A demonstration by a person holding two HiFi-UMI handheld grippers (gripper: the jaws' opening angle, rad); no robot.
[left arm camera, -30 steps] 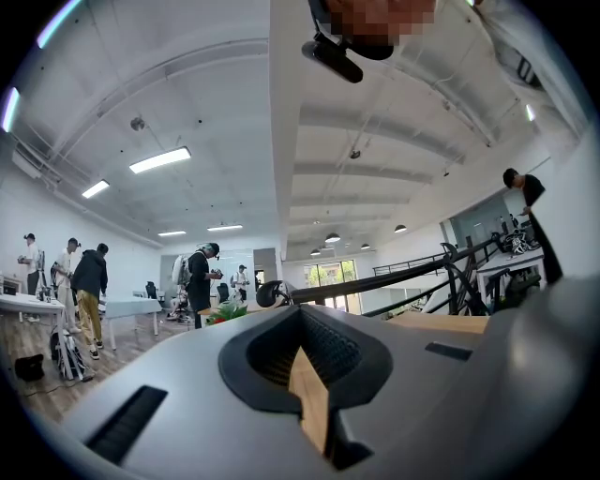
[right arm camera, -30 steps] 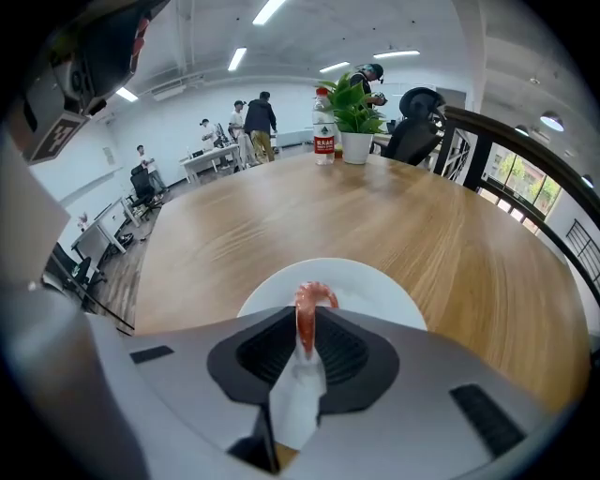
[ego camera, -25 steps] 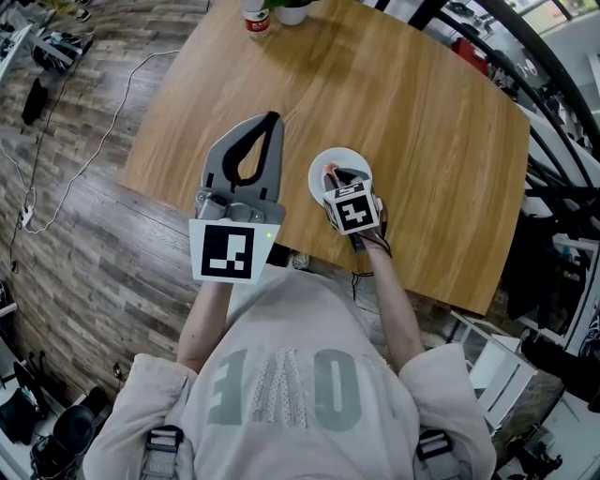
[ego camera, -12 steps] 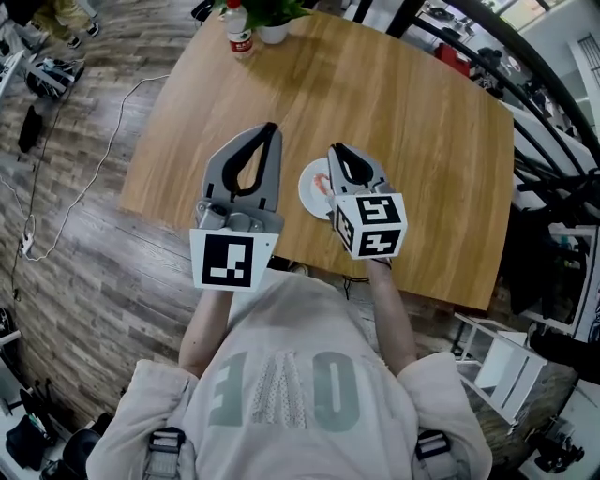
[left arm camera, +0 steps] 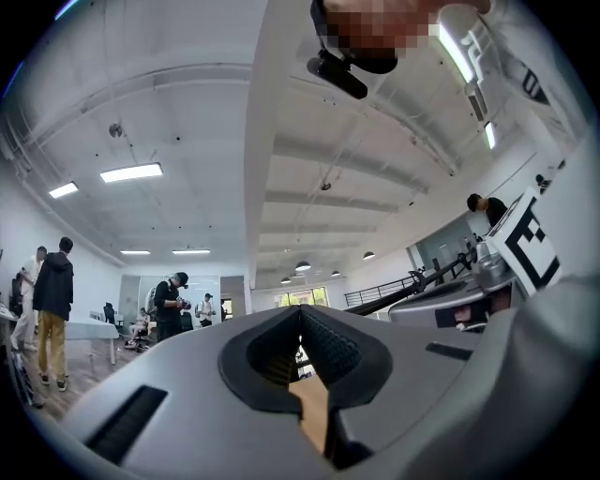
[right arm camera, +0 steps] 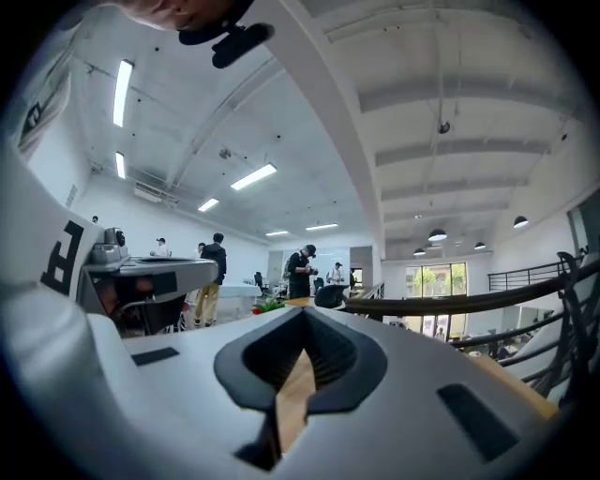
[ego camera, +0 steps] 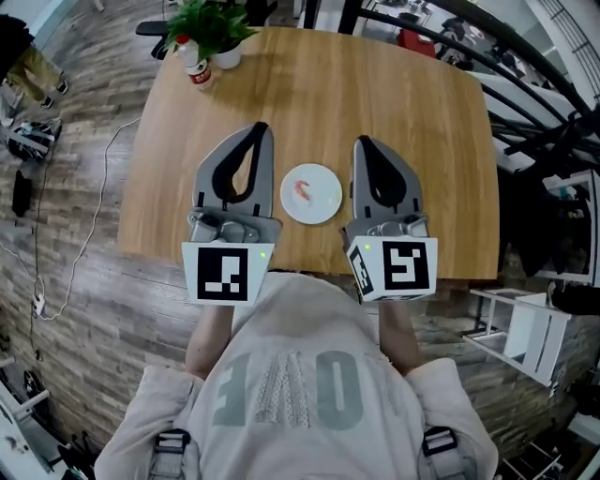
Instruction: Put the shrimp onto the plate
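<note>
Lying on the plate (ego camera: 323, 208), a little left of its middle, the pink shrimp (ego camera: 302, 190) had nothing touching it. The plate was white and round and sat on the table (ego camera: 412, 103), near the edge closest to the person (ego camera: 281, 394).

The left tongs (ego camera: 260, 131) hung just left of the plate and the right tongs (ego camera: 364, 142) just right of it, so the plate lay between them. Both pointed away from the person, and neither touched the plate.

From the left gripper view, the left tongs' jaws met at their tips. The hollow between the ribbed pads held nothing, and only a strip of table showed through the slit below. The right gripper view gave the same picture of the right tongs: tips together, pads bare, wood showing through the gap.

Each marker cube, the left (ego camera: 228, 272) and the right (ego camera: 394, 267), sat nearer the person than the plate did, over the near table edge.

Beyond the plate, toward the far left corner of the table, stood a potted plant (ego camera: 214, 28). A bottle (ego camera: 197, 73) with a red label was just beside it.

Well beyond the plate, the gripper views showed several people (left arm camera: 172, 305) standing in the room under strip lights (left arm camera: 131, 172).
</note>
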